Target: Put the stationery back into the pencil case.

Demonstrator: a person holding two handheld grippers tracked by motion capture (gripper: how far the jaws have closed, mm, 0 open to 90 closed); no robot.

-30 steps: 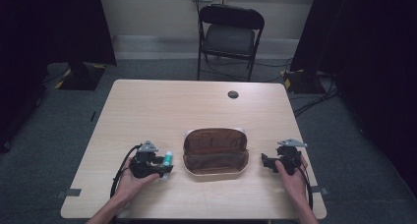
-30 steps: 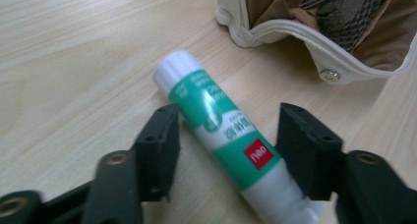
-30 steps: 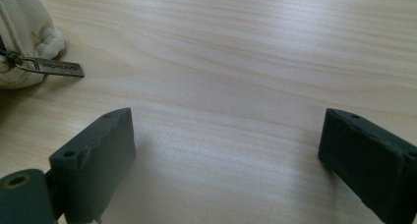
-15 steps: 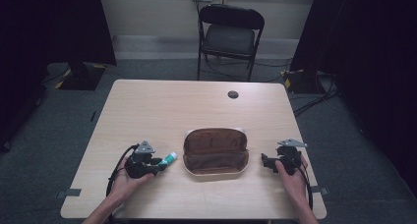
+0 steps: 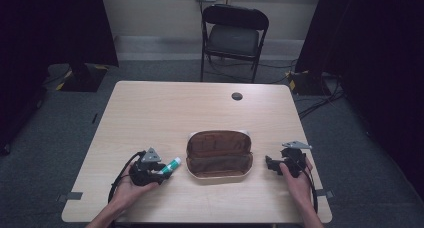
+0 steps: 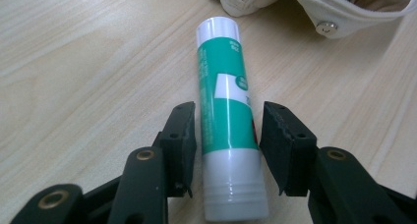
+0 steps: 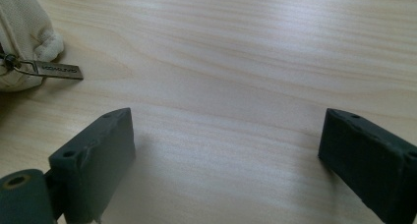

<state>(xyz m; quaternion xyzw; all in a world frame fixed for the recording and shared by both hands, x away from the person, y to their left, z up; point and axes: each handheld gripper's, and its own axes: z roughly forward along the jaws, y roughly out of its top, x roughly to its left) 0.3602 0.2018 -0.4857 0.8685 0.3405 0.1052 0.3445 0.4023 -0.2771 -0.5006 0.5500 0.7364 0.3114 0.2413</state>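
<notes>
Item: glue stick (image 6: 227, 121), green and white, lying flat on the table (image 5: 150, 113) just left of the open pouch (image 5: 219, 155). Left gripper (image 6: 227, 135) — jaws straddling the stick, a sliver of gap each side, not clamped. Right gripper (image 7: 223, 150) — jaws spread wide over bare wood beside the zipper pull (image 7: 59, 70). Status, judged: grasp pending; the stick is not yet lifted or placed in the pouch
</notes>
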